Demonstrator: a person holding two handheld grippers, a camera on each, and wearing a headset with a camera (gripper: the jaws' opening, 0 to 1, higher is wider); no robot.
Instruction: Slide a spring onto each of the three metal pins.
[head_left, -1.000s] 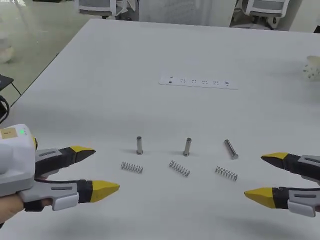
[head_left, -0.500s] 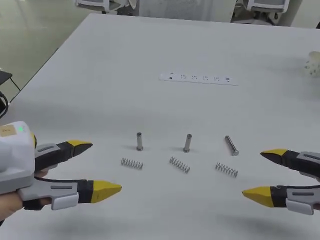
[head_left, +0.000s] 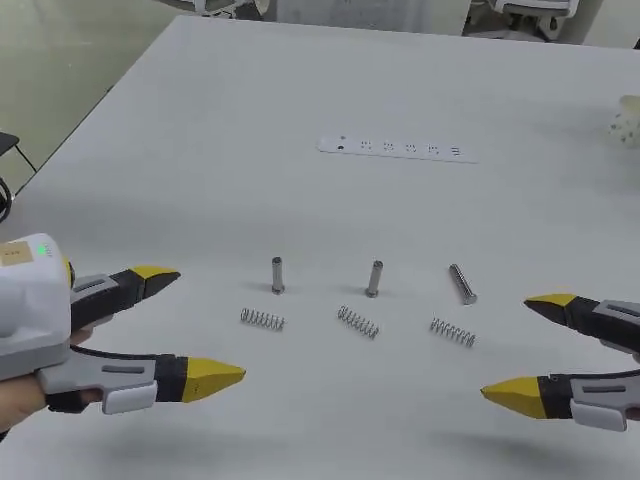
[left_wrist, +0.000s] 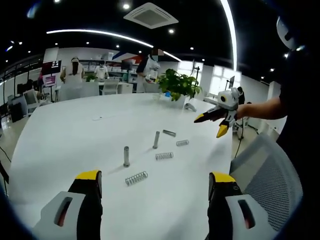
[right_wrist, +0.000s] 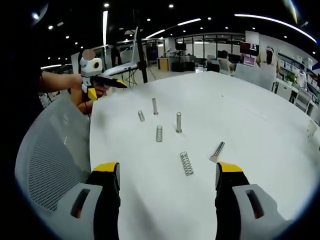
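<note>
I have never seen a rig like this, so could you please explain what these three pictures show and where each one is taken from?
No robot here: a person holds a two-jaw tool with yellow tips in each hand. The head view comes from a camera on the person's headset, looking down at a white table. The two round pictures come from a camera on each tool, looking out between its own jaws. The left gripper and the right gripper both hover open, holding nothing. On the table lie the left spring, middle spring and right spring, each near a metal pin: the left pin and middle pin stand upright, the right pin lies on its side. Farther back is a white power strip. No spring is on a pin yet.
</note>
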